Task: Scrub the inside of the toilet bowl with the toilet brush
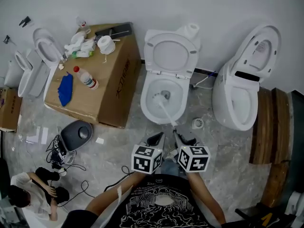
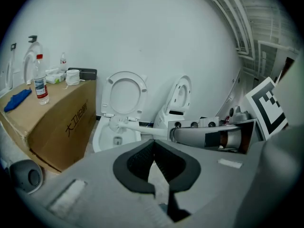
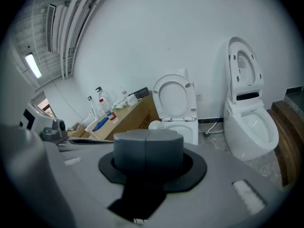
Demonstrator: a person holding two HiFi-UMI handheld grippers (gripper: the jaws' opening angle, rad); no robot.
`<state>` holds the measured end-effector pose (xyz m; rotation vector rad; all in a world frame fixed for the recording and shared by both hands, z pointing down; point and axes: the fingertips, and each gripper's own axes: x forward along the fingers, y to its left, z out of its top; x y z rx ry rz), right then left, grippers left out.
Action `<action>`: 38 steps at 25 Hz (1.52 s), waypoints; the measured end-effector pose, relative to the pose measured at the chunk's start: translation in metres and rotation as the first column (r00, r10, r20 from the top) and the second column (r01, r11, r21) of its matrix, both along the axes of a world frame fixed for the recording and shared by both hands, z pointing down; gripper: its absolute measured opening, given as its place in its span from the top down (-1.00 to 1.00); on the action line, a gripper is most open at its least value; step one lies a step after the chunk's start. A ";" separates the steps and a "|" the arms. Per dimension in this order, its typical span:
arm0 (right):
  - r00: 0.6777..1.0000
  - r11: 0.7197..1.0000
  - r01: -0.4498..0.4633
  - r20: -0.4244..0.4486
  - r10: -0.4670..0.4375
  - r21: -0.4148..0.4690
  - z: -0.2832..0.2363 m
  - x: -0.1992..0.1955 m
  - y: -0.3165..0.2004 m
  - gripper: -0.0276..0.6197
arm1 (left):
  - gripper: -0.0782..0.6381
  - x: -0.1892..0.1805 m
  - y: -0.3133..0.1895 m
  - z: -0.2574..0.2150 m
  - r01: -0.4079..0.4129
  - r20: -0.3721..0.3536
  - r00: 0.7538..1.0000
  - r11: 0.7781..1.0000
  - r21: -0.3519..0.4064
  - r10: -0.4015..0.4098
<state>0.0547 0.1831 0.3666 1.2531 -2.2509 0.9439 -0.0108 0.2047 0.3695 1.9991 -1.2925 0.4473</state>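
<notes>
Cardboard box [image 1: 114, 89] with a water bottle [image 1: 86, 78] and blue cloth [image 1: 65, 89] on top sits just beside the toilet bowl [image 1: 147, 109], so it's tight on that side. Left gripper [image 1: 158, 137] is clenched on nothing near the front rim. Toilet brush [image 1: 166, 107] head is down in the bowl, handle clamped in the right gripper [image 1: 178, 131]. Second toilet [image 1: 228, 99] stands near on the right, with some bare floor [image 1: 200, 106] between
</notes>
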 end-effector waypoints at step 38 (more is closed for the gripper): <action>1.000 0.971 0.013 -0.004 -0.015 -0.237 0.111 -0.009 -0.079 0.45 | 0.80 -0.015 -0.120 0.060 -0.090 0.098 0.990 0.989 -0.117 0.102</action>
